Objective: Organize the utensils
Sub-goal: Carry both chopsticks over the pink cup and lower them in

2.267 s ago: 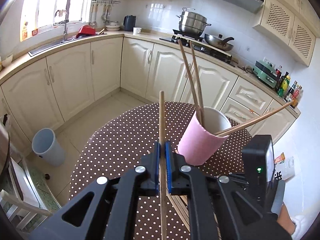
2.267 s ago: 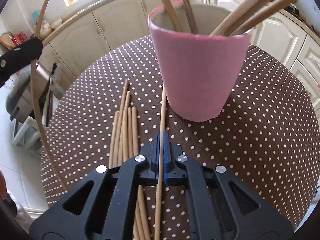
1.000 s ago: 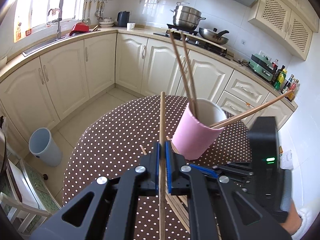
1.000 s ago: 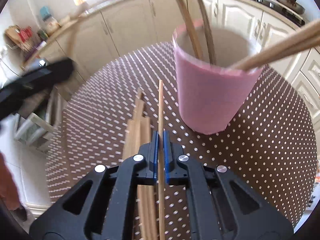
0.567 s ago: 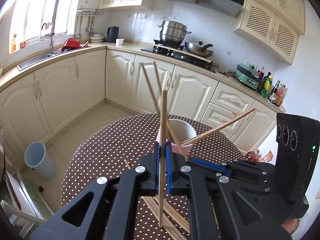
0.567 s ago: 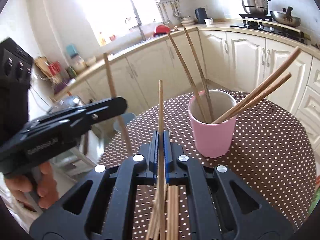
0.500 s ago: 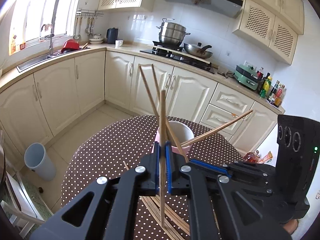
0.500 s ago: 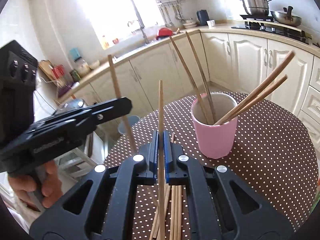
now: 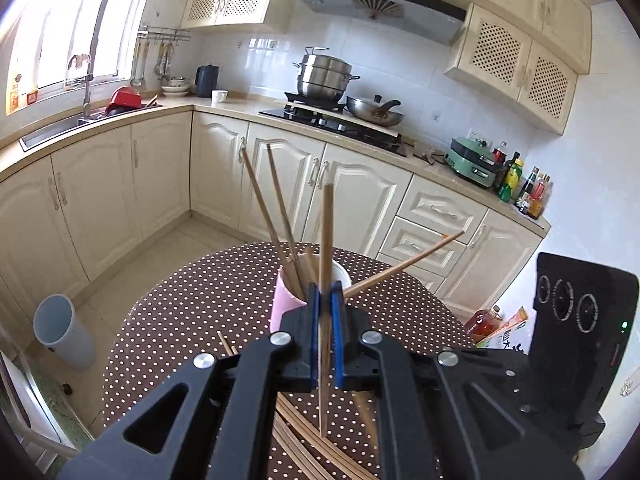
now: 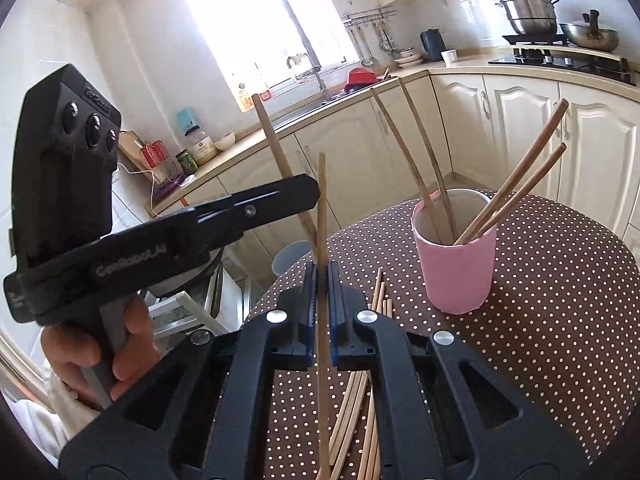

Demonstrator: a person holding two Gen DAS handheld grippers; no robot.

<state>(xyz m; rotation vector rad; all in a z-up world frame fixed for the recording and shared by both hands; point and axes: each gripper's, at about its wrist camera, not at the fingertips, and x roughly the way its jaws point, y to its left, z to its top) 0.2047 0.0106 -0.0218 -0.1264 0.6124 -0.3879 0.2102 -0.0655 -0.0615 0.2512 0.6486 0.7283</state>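
I have raised both chopsticks clear of the table (image 10: 560, 320): left gripper (image 9: 326, 332) clamped on one chopstick (image 9: 327, 240), right gripper (image 10: 321, 320) clamped on another (image 10: 321, 200), both ready for the pink cup (image 10: 456, 272).

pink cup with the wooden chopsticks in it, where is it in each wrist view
Left wrist view: the pink cylindrical cup sits at centre, partly hidden behind the left gripper's fingertips.
Right wrist view: the cup stands right of centre on the table, in full view.
Shared landmark: the steel stacked steamer pot on the stove.
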